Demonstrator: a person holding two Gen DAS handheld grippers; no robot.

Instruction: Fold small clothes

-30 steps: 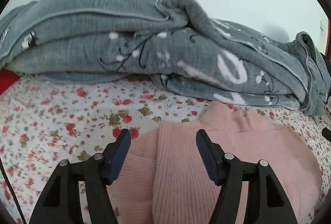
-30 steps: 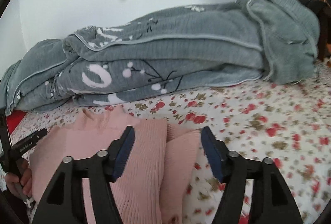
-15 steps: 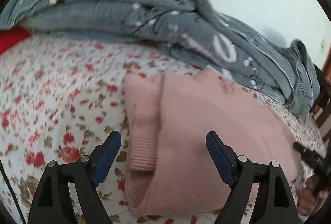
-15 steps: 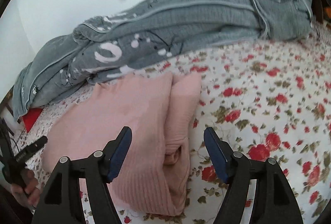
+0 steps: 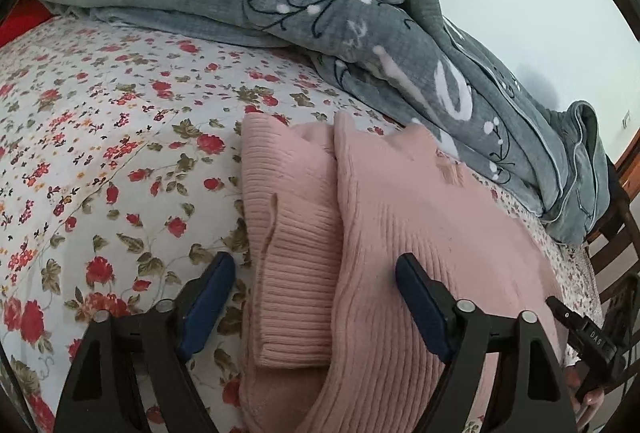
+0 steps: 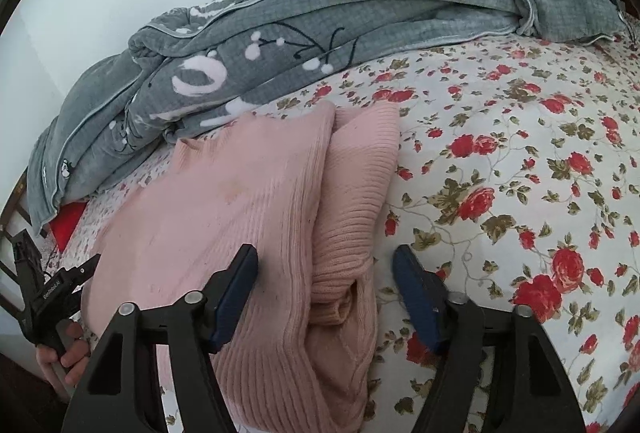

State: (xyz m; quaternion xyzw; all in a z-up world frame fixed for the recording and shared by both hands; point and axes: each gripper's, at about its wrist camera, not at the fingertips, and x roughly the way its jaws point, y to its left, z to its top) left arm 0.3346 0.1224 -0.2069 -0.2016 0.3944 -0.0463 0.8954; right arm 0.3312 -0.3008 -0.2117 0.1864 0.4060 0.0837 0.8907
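The pink sweater lies flat on the floral bedsheet, both sleeves already turned in over the body, its collar end just short of the grey quilt heaped along the wall side of the bed.

Left gripper: jaws part-open and just now closing, straddling the folded sleeve near the hem; the pads press on nothing. Right gripper: likewise part-open and closing, set over the other folded sleeve and its open cuff, holding nothing.

Risks, as judged:
- Each jaw pair spans several knit layers. A shallow bite would likely take the sleeve alone, and lifting it would undo the sleeve fold.
- A bite too deep could catch the bedsheet under the sweater (the outer pad on each side stands over bare sheet), dragging it up with the hem.
- If one side grips before the other, the hem may rise askew and the fold land crooked.
- The knit is soft and thick; it may slip from the pads partway through the fold.

Surroundings: the quilt sits just beyond the sweater's collar, so a fold carried too far would run into it. A red item shows beside the sweater, under the quilt's end. Dark wooden furniture stands past the sweater's far side, clear of the work.
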